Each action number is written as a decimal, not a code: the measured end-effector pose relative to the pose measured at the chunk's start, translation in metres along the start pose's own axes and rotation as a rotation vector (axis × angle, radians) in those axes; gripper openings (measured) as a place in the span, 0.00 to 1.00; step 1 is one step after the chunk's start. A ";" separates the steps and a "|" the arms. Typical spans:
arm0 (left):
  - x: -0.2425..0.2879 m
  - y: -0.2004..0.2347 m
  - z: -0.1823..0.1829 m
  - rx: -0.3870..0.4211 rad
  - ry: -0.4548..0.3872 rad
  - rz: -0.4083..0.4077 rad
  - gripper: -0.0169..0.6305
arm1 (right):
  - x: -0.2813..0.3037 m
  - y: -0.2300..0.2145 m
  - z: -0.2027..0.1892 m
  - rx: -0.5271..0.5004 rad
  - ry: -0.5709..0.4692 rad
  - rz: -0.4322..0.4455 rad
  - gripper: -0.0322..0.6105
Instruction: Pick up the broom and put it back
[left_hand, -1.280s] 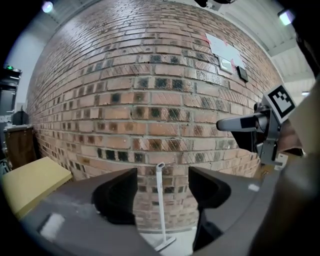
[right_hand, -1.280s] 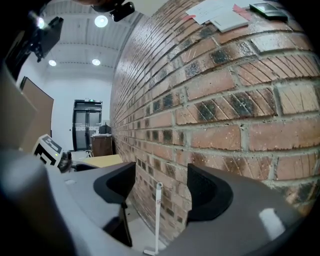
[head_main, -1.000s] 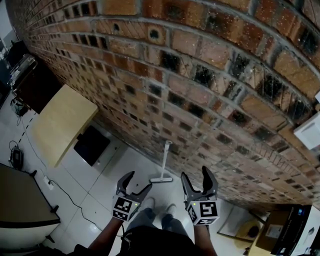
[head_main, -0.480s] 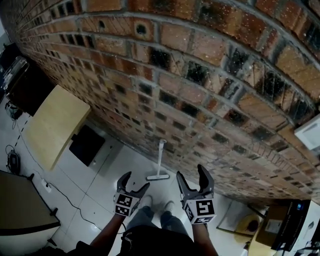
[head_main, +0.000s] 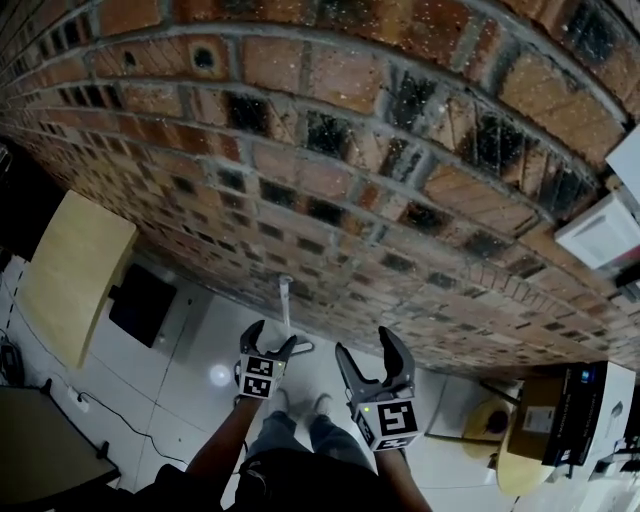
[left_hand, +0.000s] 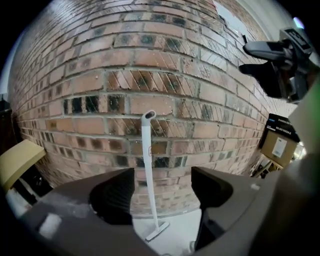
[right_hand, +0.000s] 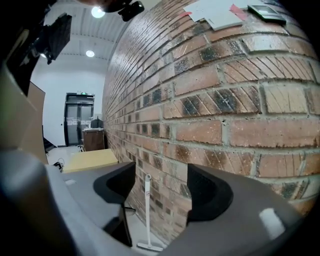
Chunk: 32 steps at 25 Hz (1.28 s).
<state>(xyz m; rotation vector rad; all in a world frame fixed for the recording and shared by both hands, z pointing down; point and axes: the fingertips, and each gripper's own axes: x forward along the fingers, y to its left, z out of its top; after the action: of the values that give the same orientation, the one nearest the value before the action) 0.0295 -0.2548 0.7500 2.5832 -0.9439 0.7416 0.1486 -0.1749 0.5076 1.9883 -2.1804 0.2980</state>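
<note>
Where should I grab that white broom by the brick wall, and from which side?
Grip the broom by its upper handle, coming straight in from the room side. Its thin shaft stands nearly upright against the brick wall, so only the front is free.

White broom (left_hand: 147, 165). Red-brown brick wall (head_main: 350, 150), some bricks blackish, grey mortar. White floor (head_main: 190, 335). Pale yellow desk (head_main: 70, 270). Dark grey left tongs (head_main: 275, 335) and right tongs (head_main: 367, 345), black-and-white square markers.

We see a brick wall (head_main: 330, 150) rising from a white tiled floor (head_main: 190, 400). At the left, a pale wooden table (head_main: 70, 270) stands near the wall, with a black box (head_main: 140, 305) just beside it. A cardboard box (head_main: 540, 425) sits at the right.
</note>
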 end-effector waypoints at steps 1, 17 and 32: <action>0.010 0.000 0.000 -0.001 0.007 -0.001 0.58 | -0.002 -0.001 0.001 -0.008 -0.007 -0.006 0.56; 0.109 0.024 -0.028 -0.071 0.154 0.041 0.55 | -0.051 -0.035 -0.015 0.028 0.025 -0.182 0.56; 0.139 0.044 -0.016 -0.131 0.157 0.064 0.45 | -0.060 -0.032 -0.030 0.048 0.057 -0.220 0.56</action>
<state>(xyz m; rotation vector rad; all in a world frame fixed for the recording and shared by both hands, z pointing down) 0.0853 -0.3518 0.8451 2.3542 -0.9957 0.8552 0.1861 -0.1117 0.5216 2.1922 -1.9164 0.3730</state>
